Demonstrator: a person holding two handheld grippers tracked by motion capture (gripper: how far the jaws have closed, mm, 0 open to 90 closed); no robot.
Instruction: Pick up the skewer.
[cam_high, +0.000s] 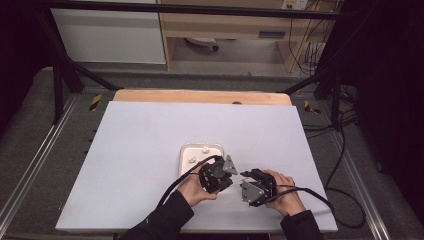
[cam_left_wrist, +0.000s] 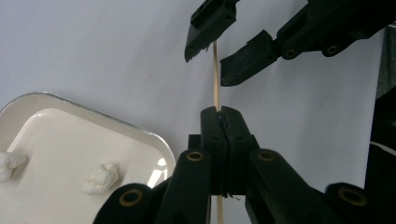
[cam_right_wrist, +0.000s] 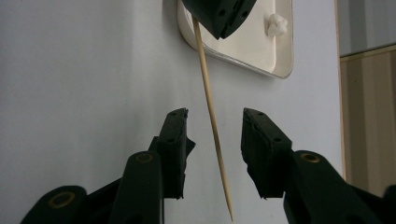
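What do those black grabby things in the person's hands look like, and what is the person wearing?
Both are black. The left gripper has two flat, blocky jaws on hinged bars with brass-coloured pins. The right gripper looks the same, with ridged pads. In the high view each carries a grey three-cornered plate on top and trails a black cable. The person wears dark sleeves.

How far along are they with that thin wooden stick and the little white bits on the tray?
Early on, I'd guess. Done: the left gripper is shut on the stick. In hand: the right gripper has its jaws either side of the stick, not touching it. Left: the two white pieces lie loose on the tray, and nothing is on the stick, so any skewering looks not yet begun.
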